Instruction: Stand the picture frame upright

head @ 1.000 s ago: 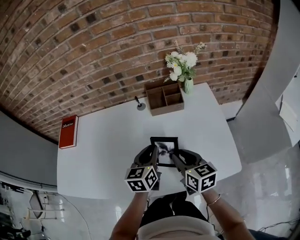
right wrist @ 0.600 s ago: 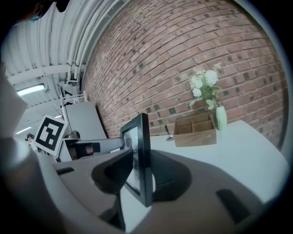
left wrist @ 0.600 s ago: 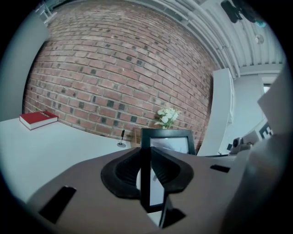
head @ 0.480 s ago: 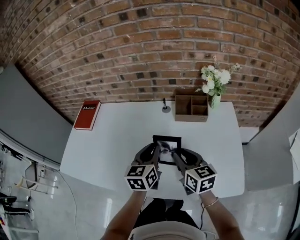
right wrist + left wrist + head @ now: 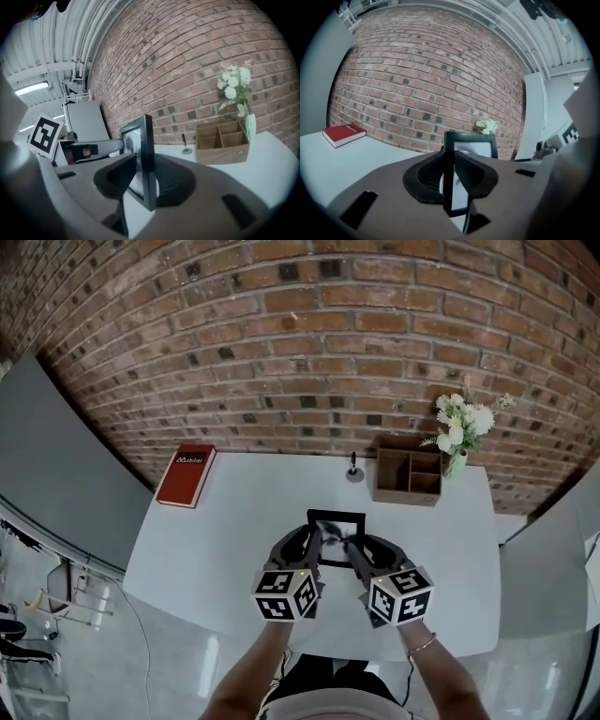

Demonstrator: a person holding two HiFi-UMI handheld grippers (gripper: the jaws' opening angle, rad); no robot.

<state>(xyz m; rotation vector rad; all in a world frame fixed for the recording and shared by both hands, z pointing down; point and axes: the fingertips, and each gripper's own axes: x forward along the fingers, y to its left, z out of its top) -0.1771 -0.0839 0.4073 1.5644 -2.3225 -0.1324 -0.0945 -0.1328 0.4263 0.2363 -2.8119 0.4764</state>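
- While clamped on both side edges, picture frame [image 5: 335, 532] stands upright between the two grippers, over white table [image 5: 216, 540].
- L gripper [image 5: 452, 176]: jaws pinch frame's left edge.
- R gripper [image 5: 143, 180]: jaws pinch frame's right edge; brick wall [image 5: 187, 61] ahead.

Black picture frame [image 5: 336, 524] between left gripper [image 5: 312, 542] and right gripper [image 5: 353, 546], white table [image 5: 216, 549] beneath, red book [image 5: 185, 476] far left

Left tool [image 5: 312, 538] and right tool [image 5: 352, 542] side by side, forearms [image 5: 251, 669] reaching forward, each clamped on picture frame [image 5: 336, 524] edge between them.
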